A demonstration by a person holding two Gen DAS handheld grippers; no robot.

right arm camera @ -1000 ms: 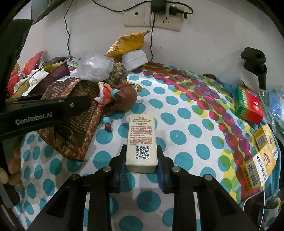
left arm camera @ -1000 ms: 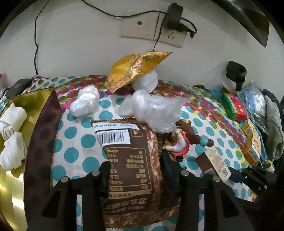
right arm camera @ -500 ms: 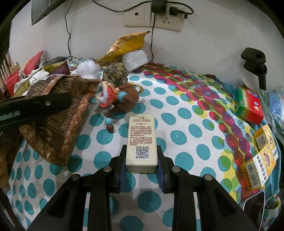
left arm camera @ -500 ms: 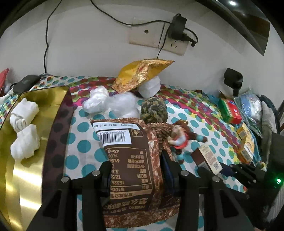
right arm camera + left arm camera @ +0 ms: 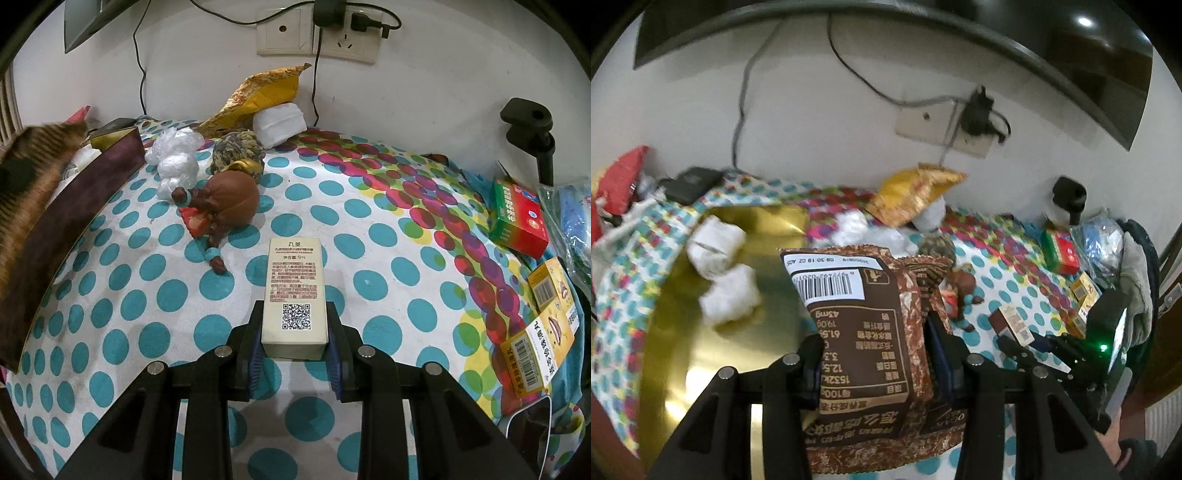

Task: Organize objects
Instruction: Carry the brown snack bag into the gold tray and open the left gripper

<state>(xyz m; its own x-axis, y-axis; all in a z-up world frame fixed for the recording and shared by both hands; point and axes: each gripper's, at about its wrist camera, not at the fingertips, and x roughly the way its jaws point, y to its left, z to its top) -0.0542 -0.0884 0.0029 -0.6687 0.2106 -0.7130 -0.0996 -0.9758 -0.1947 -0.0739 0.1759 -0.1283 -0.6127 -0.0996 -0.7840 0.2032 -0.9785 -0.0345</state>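
left gripper (image 5: 873, 363): clamps brown snack bag (image 5: 864, 332), right of gold tray (image 5: 713, 354) | right gripper (image 5: 294, 352): clamps cream box (image 5: 294, 291) on dotted cloth (image 5: 369, 229)

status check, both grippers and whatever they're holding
Left gripper shut on brown snack bag, lifted beside gold box. Right gripper shut on small white carton. Nothing blocking the box.

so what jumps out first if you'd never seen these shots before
The brown snack packet fills the left wrist view, clamped in the left gripper over a gold-lined box holding white wads. In the right wrist view, the right gripper grips a cream carton with a QR code above the polka-dot cloth, a brown figurine lying beyond it.
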